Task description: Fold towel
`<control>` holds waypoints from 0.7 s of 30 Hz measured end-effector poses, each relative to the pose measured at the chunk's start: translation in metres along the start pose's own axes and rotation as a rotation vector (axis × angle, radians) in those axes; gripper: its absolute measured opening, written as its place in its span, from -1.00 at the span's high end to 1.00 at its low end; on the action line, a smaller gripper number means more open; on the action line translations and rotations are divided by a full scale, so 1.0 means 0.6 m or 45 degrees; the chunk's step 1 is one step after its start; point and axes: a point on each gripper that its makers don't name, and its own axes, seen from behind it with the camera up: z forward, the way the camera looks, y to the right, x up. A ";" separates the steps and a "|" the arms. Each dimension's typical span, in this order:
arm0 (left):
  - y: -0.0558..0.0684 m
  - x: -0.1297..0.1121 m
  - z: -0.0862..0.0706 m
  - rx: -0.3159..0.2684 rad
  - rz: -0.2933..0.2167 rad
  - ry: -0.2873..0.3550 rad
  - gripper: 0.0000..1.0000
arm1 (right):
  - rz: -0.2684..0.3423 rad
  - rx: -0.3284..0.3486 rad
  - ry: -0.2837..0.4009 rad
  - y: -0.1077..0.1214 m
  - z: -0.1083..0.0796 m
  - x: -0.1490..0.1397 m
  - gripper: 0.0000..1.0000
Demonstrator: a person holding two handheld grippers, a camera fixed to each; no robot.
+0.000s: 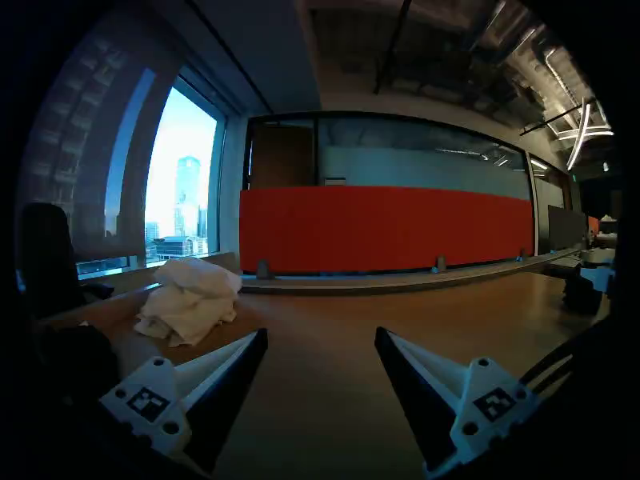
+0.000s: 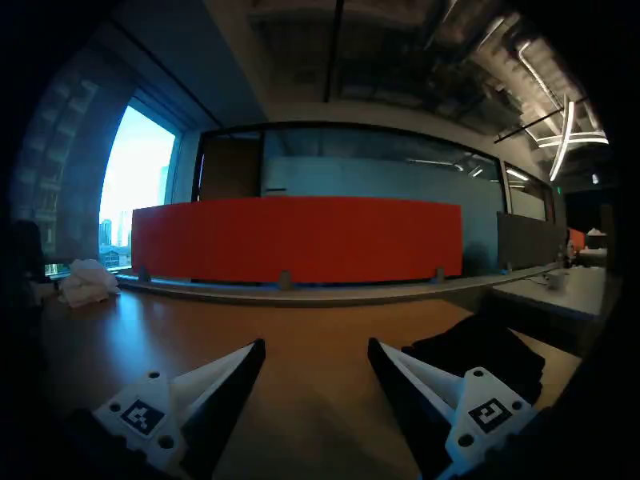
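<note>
Left claw (image 1: 320, 352) released, empty; right claw (image 2: 316, 360) likewise. Crumpled towel (image 1: 190, 300) ahead-left, well apart. Could pinch bunched layers instead of one edge.

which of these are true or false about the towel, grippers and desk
1. The crumpled white cloth towel lies on the brown wooden desk. True.
2. The left gripper is shut on the towel. False: it is open and apart from the towel.
3. The right gripper is open and empty. True.
4. The long partition panel behind the desk is green. False: it is red.
</note>
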 end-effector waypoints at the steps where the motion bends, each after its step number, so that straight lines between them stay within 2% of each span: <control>1: 0.000 0.000 0.000 0.000 0.000 0.000 -0.99 | 0.000 0.000 0.000 0.000 0.000 0.000 -0.99; 21: 0.000 -0.001 0.000 0.000 0.000 0.000 -0.99 | -0.003 0.001 0.000 -0.005 0.001 -0.003 -0.99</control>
